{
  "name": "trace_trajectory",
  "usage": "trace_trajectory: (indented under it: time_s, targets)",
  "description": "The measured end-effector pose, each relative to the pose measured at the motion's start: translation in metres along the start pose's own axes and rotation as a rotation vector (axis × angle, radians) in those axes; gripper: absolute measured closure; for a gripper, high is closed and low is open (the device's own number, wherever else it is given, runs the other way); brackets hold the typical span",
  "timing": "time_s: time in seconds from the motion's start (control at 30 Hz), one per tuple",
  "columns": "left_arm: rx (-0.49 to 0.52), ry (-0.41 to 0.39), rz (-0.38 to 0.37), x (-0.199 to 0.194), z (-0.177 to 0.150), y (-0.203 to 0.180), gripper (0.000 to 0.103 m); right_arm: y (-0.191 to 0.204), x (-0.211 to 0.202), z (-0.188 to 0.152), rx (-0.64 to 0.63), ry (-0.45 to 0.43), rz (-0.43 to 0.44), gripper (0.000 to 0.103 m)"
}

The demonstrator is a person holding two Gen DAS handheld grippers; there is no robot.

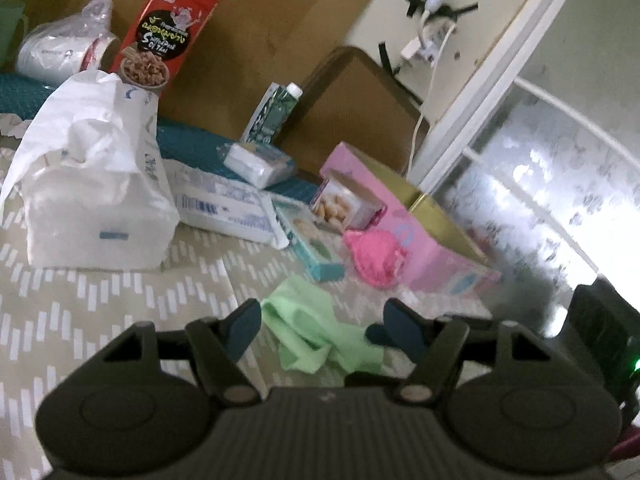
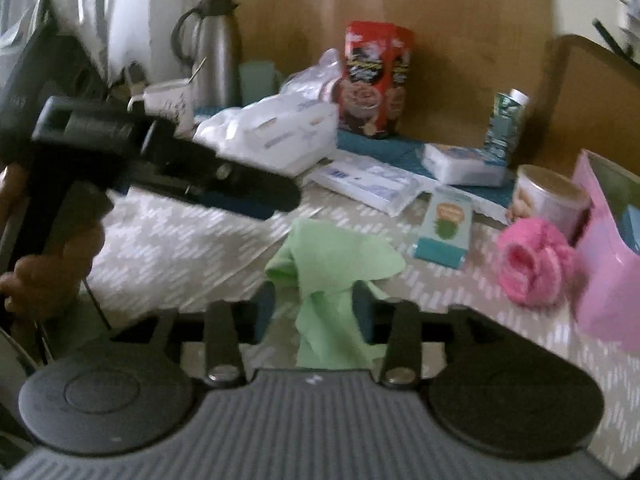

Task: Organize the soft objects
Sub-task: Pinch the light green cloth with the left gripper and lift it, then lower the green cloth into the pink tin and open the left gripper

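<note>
Green cloth (image 2: pixel 332 276) lies crumpled on the patterned tablecloth (image 1: pixel 80 312), its near end running between the right gripper (image 2: pixel 314 312) fingers; jaws look parted around it, real pinch can't be told. Left gripper (image 1: pixel 320 320) is released, hovering over the cloth's far side, nothing held. Best to clamp the bunched fold, not a loose corner, then lift straight. Pink knit piece (image 2: pixel 536 264) sits just beside the pink box (image 2: pixel 604 280); teal carton (image 2: pixel 442 232) and tissue pack (image 1: pixel 92 200) crowd the path.
</note>
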State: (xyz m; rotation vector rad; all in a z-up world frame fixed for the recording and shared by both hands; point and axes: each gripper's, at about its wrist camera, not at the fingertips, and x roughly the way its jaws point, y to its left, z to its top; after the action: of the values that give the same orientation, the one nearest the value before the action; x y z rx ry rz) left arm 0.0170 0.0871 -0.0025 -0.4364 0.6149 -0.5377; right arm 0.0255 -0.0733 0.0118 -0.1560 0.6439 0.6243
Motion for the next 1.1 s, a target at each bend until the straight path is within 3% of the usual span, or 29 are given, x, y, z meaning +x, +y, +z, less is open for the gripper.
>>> trace_trajectory:
  time_s: [0.03,0.13,0.2,0.23,0.3,0.33,0.43,0.67,0.9,1.1]
  targets:
    - [0.007,0.011,0.011,0.002,0.000,-0.001,0.034,-0.004,0.001,0.001,0.007,0.002,0.009,0.048]
    - [-0.013,0.053,0.030,0.014,0.000,0.000,0.047,-0.007,0.007,0.000,0.012,0.011,0.018,0.032]
    - [-0.040,0.085,0.013,0.025,-0.001,0.001,0.062,-0.008,0.019,-0.002,0.015,0.040,0.003,0.032]
    - [-0.043,0.098,0.008,0.030,-0.002,0.000,0.076,-0.008,0.022,-0.004,0.023,0.044,-0.001,0.035]
    - [-0.034,0.129,-0.012,0.038,-0.003,-0.007,0.085,-0.010,0.019,-0.006,0.023,0.013,-0.013,0.071]
    - [-0.022,0.139,-0.027,0.041,-0.004,-0.012,0.085,-0.012,0.017,-0.007,0.035,0.015,-0.003,0.095]
    - [0.044,0.153,-0.026,0.046,-0.006,-0.032,0.085,-0.020,0.008,-0.013,0.073,-0.004,0.000,0.096]
    - [0.119,0.154,-0.106,0.067,0.013,-0.081,0.085,-0.049,-0.036,-0.023,0.145,-0.117,-0.052,0.096]
    - [0.290,0.115,-0.170,0.110,0.053,-0.150,0.085,-0.096,-0.083,-0.017,0.210,-0.283,-0.173,0.096]
    - [0.358,0.108,-0.169,0.161,0.079,-0.178,0.085,-0.143,-0.089,-0.007,0.236,-0.352,-0.291,0.096]
